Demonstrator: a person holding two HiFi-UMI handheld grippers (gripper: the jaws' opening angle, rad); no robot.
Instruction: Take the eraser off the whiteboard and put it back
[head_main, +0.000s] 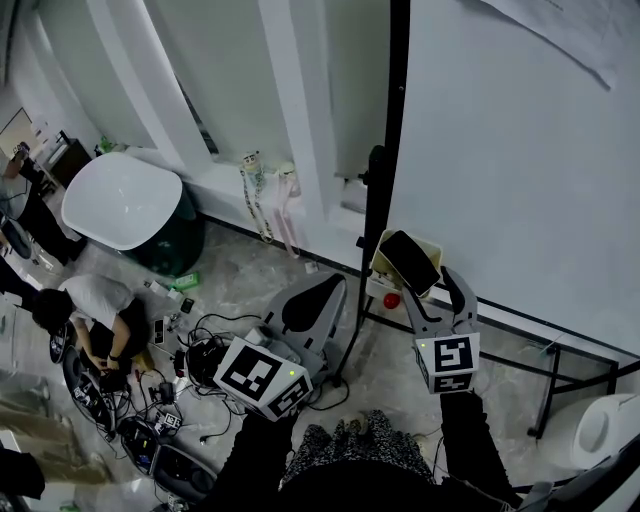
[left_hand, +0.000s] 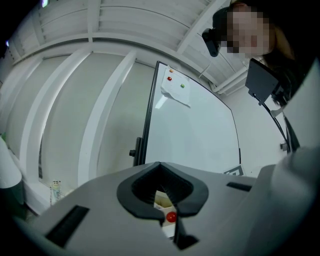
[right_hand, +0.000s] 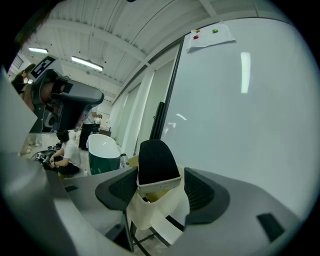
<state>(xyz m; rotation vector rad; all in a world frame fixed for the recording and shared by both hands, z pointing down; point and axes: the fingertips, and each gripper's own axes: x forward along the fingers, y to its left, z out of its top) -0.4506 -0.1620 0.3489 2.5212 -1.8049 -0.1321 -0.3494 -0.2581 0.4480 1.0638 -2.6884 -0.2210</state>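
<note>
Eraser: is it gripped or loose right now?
Gripped: the eraser sits between the right gripper's jaws, pads against both sides, felt upward.

**A:** Where's the open room?
**B:** Across the whiteboard (head_main: 520, 150), right of its black post (head_main: 386, 150).
**A:** And what's in the way?
**B:** The cream tray (head_main: 383, 258) sits just under the right claw (head_main: 426, 275). The stand's black bars (head_main: 547, 395) run lower down. Cables (head_main: 190, 350) and a crouched person (head_main: 95, 305) crowd the floor at left.
</note>
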